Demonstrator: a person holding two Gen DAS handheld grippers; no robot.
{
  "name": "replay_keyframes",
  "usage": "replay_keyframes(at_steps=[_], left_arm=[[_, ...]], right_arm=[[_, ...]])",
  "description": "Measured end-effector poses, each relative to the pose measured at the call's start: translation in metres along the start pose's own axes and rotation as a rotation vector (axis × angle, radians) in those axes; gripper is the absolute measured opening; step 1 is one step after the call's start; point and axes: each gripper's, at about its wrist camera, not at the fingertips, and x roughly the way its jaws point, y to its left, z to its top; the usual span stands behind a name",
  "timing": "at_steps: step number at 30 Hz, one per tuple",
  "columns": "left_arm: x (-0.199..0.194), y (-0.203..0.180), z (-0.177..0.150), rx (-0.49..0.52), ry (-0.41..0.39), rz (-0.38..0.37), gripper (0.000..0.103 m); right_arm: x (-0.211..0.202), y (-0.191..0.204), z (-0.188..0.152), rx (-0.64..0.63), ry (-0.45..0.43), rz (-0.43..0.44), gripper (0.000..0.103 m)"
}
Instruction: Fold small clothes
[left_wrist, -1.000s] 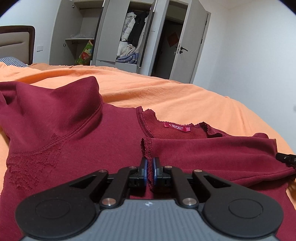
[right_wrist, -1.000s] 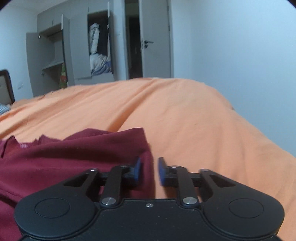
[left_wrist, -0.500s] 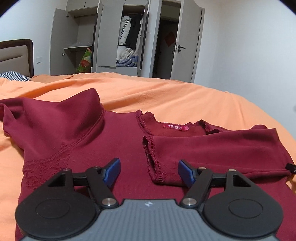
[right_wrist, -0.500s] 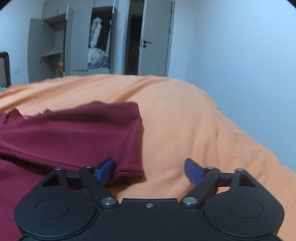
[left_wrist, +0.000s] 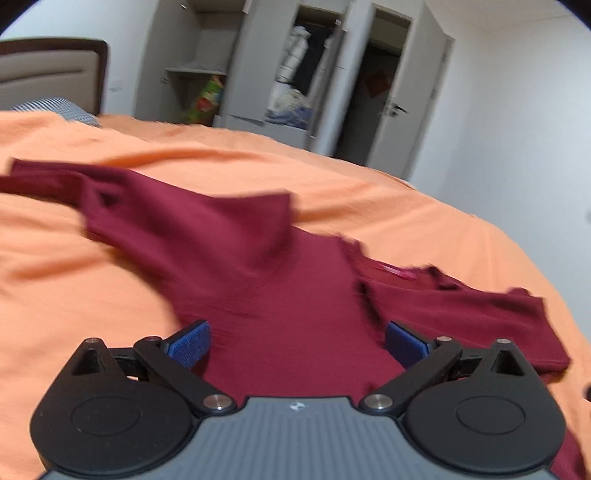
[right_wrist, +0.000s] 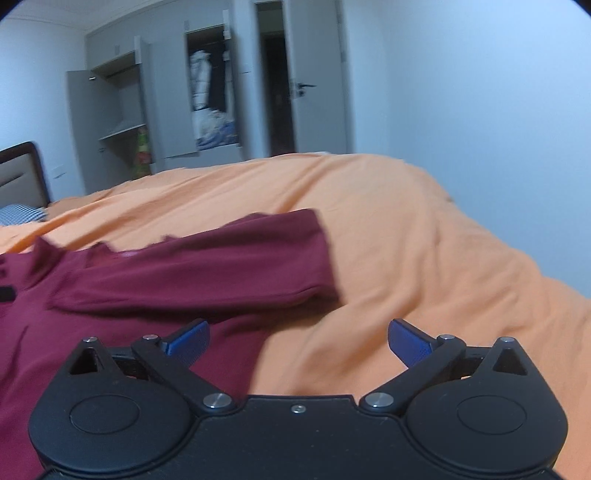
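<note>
A dark red long-sleeved top (left_wrist: 280, 295) lies spread on the orange bedsheet (left_wrist: 74, 295). Its right sleeve (left_wrist: 461, 314) is folded across the chest below the pink neck label (left_wrist: 397, 271); the left sleeve (left_wrist: 129, 199) stretches away to the far left. My left gripper (left_wrist: 295, 341) hangs open over the top's body, holding nothing. In the right wrist view the folded sleeve (right_wrist: 207, 273) lies ahead, and my right gripper (right_wrist: 297, 341) is open above the top's right edge and the sheet (right_wrist: 443, 277).
An open grey wardrobe (left_wrist: 288, 74) full of clothes and a half-open door (left_wrist: 406, 99) stand beyond the bed. A padded headboard (left_wrist: 48, 74) and a checked pillow (left_wrist: 59, 109) sit at the far left. A white wall (right_wrist: 480, 110) runs along the right.
Both grippers opened and let go of the folded right sleeve, which now lies across the chest. Both have since pulled back and risen; the left view has swung leftward.
</note>
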Motion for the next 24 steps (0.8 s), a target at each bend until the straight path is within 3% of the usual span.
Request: replay_keyframes(at_steps=[6,9,14,19,24], left_arm=[[-0.017,0.083,0.029,-0.013,-0.028,0.21,0.103],[-0.016,0.138,0.051,-0.157,-0.021,0.295,0.103],[-0.007,0.215,0.079,-0.468,-0.053,0.245,0.103],[0.016,0.247,0.106,-0.527,-0.072,0.249,0.103],[0.038,0.269,0.121,-0.597,-0.063,0.244,0.103]], right_arm=[[-0.038,0.042,-0.014,-0.037,0.023,0.144,0.102],[-0.053,0.07,-0.023,-0.051,0.043,0.209,0.102],[-0.064,0.117,-0.046,-0.08,0.102,0.266,0.102],[-0.063,0.148,-0.069,-0.088,0.143,0.258,0.102],[-0.062,0.171,-0.093,-0.226,0.157,0.186,0.102]])
